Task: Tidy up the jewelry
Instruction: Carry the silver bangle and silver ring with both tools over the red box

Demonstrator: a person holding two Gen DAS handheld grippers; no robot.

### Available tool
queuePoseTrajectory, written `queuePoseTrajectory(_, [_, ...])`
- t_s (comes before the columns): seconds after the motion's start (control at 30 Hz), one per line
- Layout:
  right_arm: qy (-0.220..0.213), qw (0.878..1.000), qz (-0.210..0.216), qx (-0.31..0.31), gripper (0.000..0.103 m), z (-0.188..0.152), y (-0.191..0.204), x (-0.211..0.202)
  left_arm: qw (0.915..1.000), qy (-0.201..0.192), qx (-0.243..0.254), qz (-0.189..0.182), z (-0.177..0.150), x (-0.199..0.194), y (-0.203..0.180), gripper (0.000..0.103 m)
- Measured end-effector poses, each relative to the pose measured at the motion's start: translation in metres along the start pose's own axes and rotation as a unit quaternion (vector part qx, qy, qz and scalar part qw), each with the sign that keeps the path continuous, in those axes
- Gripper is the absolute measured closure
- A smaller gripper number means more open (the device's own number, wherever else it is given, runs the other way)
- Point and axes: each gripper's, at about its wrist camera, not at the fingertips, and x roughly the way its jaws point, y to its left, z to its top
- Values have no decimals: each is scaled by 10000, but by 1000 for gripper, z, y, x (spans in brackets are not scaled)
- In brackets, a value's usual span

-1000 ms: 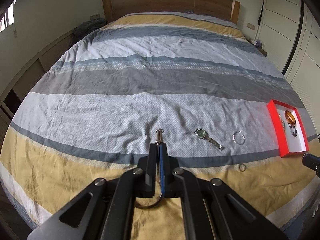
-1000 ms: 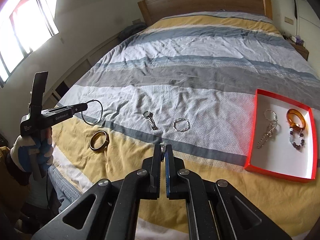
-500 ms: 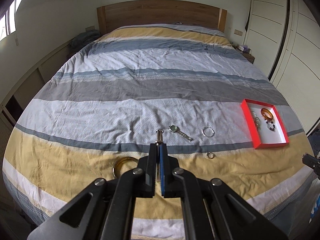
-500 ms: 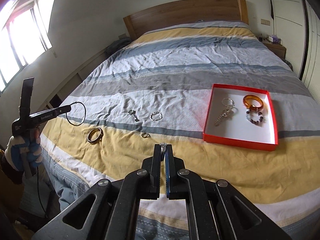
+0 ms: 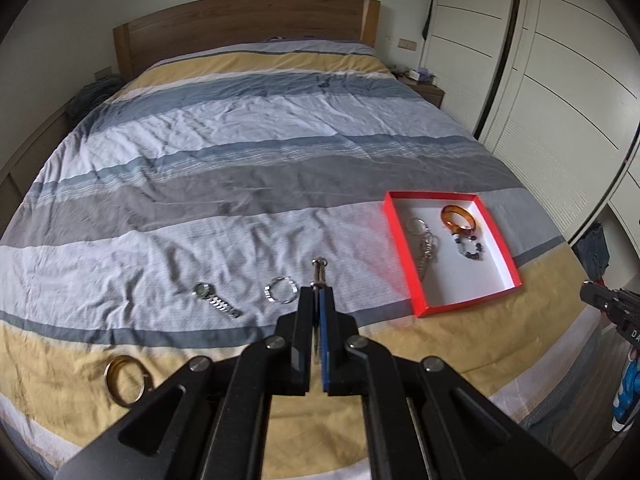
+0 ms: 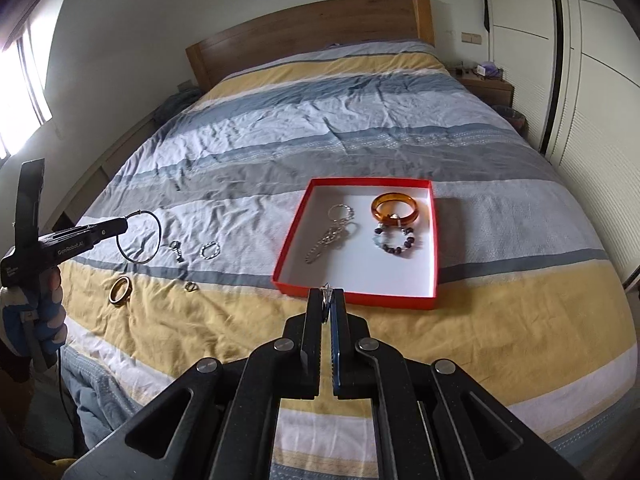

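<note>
While a thin hoop [image 6: 139,237] is clamped in the left hand-held gripper [image 5: 317,294] and a small charm [image 6: 327,290] in the right hand-held gripper [image 6: 327,298], the red box [image 6: 434,240] is seen just ahead of the right one, nearer.

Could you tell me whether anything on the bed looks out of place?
Yes: a silver wristwatch, a twisted silver bangle, a gold bangle and a small ring lie loose on the striped duvet, outside the red tray.
</note>
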Motion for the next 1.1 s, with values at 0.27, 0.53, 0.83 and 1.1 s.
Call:
queuePoseTrajectory(0.27, [290,9995,-50,142,99,24,-34,76,9965,304,504,-591,30,74,-82,101])
queuePoseTrajectory(0.53, [553,9978,-114,356,99,31,-61,140,9898,609,784,-1026,38,140,-140,101])
queuePoseTrajectory(0.83, [928,9950,-120,347,99,26,-77,189,9839,914,748,-1342,32,186,-160,100])
queuePoseTrajectory(1.1, [1060,9934,-252,350,98,13,-83,201,9820,1145,621,-1368,25,201,-158,100])
